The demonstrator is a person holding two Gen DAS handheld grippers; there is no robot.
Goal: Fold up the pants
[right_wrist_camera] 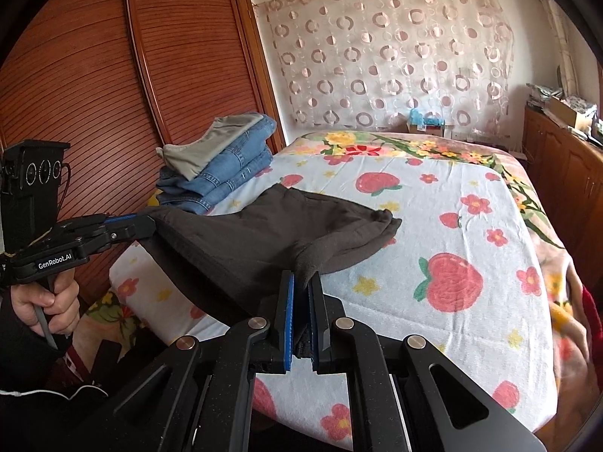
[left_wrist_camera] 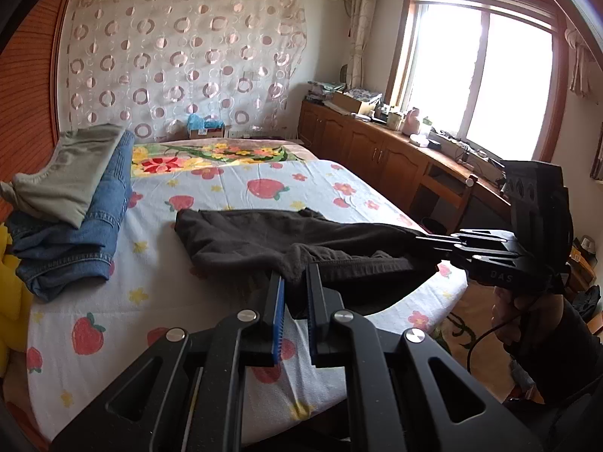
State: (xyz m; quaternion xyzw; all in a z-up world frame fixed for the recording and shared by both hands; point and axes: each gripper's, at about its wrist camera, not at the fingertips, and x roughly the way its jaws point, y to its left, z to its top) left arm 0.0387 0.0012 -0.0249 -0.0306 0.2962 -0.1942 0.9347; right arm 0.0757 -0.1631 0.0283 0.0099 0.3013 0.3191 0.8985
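Observation:
Dark brown pants [left_wrist_camera: 271, 239] lie across the near part of the bed, their near end lifted off the sheet. My left gripper [left_wrist_camera: 296, 282] is shut on one near corner of the pants. My right gripper [right_wrist_camera: 301, 282] is shut on the other near corner of the pants [right_wrist_camera: 264, 233]. The right gripper also shows in the left wrist view [left_wrist_camera: 426, 241], pinching the cloth at the right. The left gripper shows in the right wrist view [right_wrist_camera: 150, 226], pinching the cloth at the left. The far end of the pants rests on the strawberry-print sheet [right_wrist_camera: 471, 233].
A stack of folded jeans topped by a grey-green garment [left_wrist_camera: 75, 207] sits at the bed's left side [right_wrist_camera: 222, 162]. A wooden wardrobe [right_wrist_camera: 113, 94] stands to the left. A wooden cabinet with clutter [left_wrist_camera: 377, 143] runs under the window at the right.

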